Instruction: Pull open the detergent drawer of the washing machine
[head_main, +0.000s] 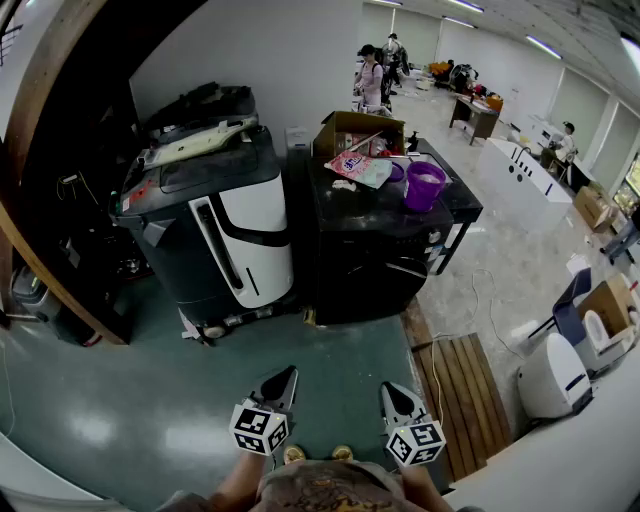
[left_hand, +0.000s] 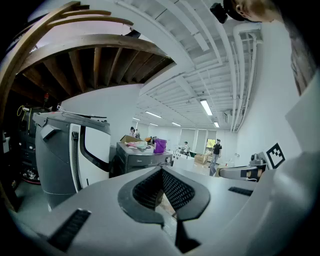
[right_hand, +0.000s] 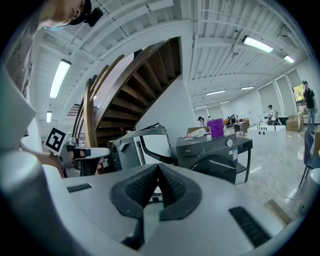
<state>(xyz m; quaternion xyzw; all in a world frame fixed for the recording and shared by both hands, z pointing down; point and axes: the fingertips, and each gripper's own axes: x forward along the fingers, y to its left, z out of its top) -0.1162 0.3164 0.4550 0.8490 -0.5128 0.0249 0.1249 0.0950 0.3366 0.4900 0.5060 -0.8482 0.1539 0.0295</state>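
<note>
Plainly — left gripper (head_main: 289, 373) fingers (left_hand: 177, 190) and right gripper (head_main: 385, 388) fingers (right_hand: 172, 186) together, empty.

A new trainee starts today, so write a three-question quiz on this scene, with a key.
1. True or false: the purple bucket stands on top of the dark washing machine.
2. Multiple choice: the right hand-held gripper is A) shut and empty, B) shut on the bucket, C) wide open.
3. Fill in: also on the machine's top, behind the bucket, sits an open cardboard ____.
Key: 1 true; 2 A; 3 box.
</note>
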